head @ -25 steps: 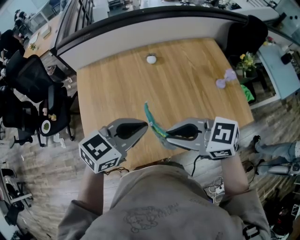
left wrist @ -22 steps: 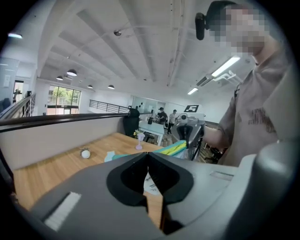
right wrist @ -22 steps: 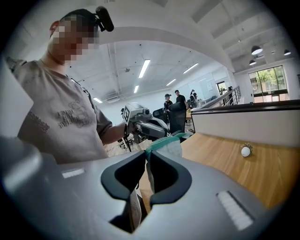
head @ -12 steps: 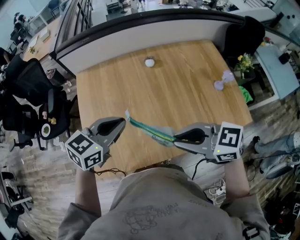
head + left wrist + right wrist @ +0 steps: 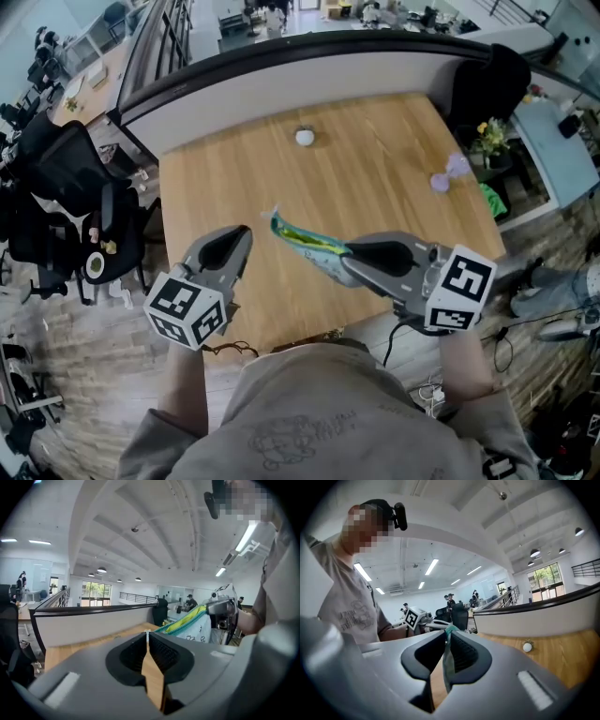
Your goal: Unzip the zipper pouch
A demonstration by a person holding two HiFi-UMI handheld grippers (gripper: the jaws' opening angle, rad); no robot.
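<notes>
The zipper pouch (image 5: 305,239), teal and yellow along its edge with a white printed side, hangs in the air over the wooden table (image 5: 375,150). My right gripper (image 5: 345,253) is shut on its near end, and the teal edge (image 5: 446,665) shows pinched between the pads. The pouch's far end points left and is free. My left gripper (image 5: 244,232) sits just left of that end, apart from it. Its jaws have just been opening and stand a crack apart with nothing between them. In the left gripper view (image 5: 147,634) the pouch (image 5: 192,620) shows to the right.
A small white ball (image 5: 305,137) lies near the table's far edge, and a purple object (image 5: 448,172) lies at the right side. A curved partition (image 5: 281,66) borders the far side. Black office chairs (image 5: 66,178) stand left of the table.
The left gripper pulled left along the pouch to its far end, then came off it. The right gripper rose and turned with the pouch, which now sticks out to the left.
</notes>
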